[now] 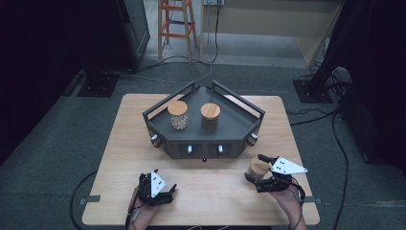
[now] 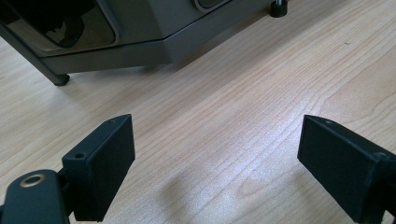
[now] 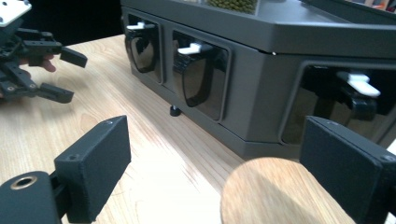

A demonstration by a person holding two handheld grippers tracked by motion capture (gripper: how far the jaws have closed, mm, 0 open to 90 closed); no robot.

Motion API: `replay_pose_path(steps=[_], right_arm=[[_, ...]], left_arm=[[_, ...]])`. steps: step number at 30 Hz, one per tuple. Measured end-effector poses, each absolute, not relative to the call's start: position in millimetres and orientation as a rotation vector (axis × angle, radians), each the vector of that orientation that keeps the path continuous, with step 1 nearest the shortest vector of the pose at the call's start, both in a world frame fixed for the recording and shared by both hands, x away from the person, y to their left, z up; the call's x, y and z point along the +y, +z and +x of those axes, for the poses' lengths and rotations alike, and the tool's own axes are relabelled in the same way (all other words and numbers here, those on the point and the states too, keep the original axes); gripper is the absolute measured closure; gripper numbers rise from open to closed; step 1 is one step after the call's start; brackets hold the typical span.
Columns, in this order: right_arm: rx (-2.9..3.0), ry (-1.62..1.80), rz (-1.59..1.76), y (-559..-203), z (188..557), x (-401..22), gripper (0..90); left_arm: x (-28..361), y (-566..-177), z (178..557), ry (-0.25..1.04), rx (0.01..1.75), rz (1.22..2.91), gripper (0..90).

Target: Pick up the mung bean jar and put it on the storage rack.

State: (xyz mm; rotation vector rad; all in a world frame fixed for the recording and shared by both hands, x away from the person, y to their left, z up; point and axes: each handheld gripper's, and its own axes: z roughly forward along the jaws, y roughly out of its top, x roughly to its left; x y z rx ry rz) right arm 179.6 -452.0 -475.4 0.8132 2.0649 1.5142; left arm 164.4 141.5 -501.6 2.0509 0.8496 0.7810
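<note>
Standing on the rack (image 1: 249, 125) already are two jars, while the right gripper (image 1: 261, 168) brings a third jar (image 1: 258, 168) between spread fingers (image 3: 343, 165), and the left gripper (image 1: 165, 188) waits with fingers spread too.

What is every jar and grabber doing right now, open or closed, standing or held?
Left jar: lid on, upright on the grey rack.
Middle jar: lid on, upright on the rack.
Third jar: wooden lid on, between the right gripper jaws; grip not clear.
Right gripper: jaws wide.
Left gripper: open, nothing between its jaws.
</note>
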Motion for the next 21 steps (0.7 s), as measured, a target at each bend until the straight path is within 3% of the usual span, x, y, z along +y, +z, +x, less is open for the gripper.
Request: replay_pose_path(steps=[21], right_arm=[[2.047,1.446,0.899,-485.6,182.9,-455.3,9.0]], left_arm=[[143.1,-501.4,164.9,0.772,0.861,2.041,11.0]])
